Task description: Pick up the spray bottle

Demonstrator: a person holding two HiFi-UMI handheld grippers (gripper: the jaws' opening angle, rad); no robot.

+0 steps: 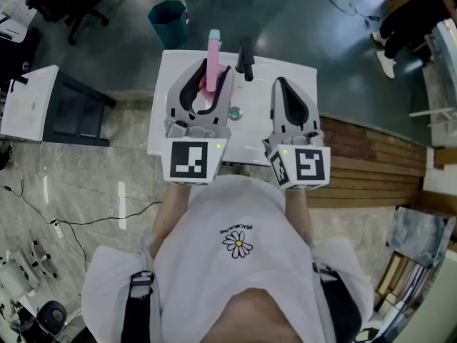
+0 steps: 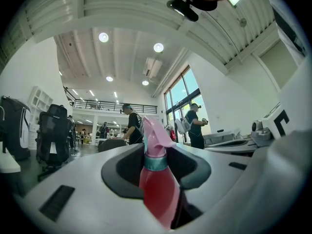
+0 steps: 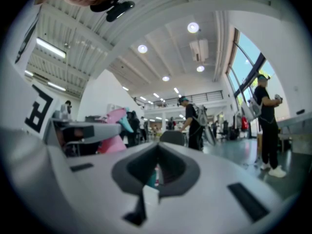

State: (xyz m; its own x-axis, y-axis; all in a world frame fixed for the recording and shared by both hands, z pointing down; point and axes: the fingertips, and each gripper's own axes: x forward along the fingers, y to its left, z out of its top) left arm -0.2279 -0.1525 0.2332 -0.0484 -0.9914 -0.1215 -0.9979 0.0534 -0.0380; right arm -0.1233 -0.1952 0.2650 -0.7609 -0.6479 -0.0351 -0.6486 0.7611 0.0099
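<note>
Pink plastic spray bottle [image 2: 158, 189] with a teal collar stands upright, pinched at its body between the jaws of the left hand-held gripper [image 2: 157, 152], over the far side of the white desk [image 1: 285, 66]. Right hand-held gripper [image 3: 157, 150] sits just beside it, jaws pressed together on nothing.

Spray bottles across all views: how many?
1. The pink spray bottle is upright, clamped between the jaws of the left gripper, over the white table. The grippers cover part of the table, so another could be hidden.
</note>
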